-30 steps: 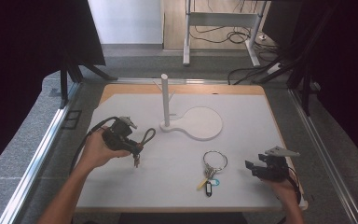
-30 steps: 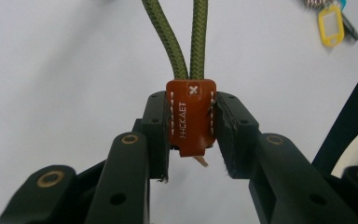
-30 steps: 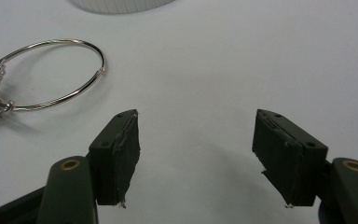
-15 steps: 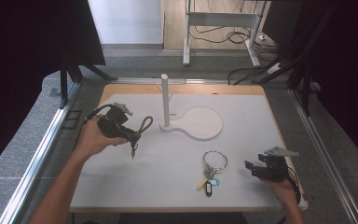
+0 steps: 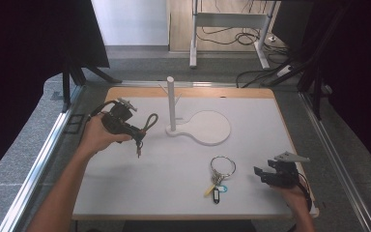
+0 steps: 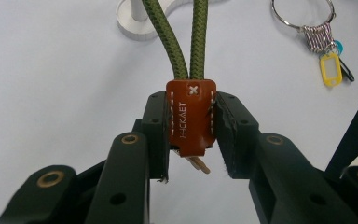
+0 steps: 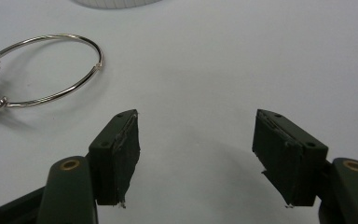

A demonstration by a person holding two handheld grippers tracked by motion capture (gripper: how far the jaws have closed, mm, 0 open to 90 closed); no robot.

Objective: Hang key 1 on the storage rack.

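**Cord keychain lifted toward the peg stand**

At the left, the left gripper (image 5: 134, 134) has its jaws pinching the brown leather tab (image 6: 191, 116) of a green cord keychain (image 5: 149, 121), held above the desk (image 5: 174, 193) just left of the white peg stand (image 5: 171, 104). The cord's loop stands open past the jaws toward the stand, and a small metal piece hangs below the tab.

Judging from this, the step in hand is hanging the loop on the stand. To do it well, keep the grip on the leather tab firm so the loop does not twist, bring the open loop level with one of the thin side pegs or the post's top, and thread it over fully before the jaws let go. Approach slowly: a knock could tip the light stand.

Right of the stand's round base lies a metal key ring (image 5: 222, 165) with a yellow tag (image 6: 330, 69) and a dark tag. At far right, the right gripper (image 5: 264, 174) rests low near the desk's edge, jaws spread and holding nothing.

Count: one stand, one cord keychain, one key ring, two grippers.
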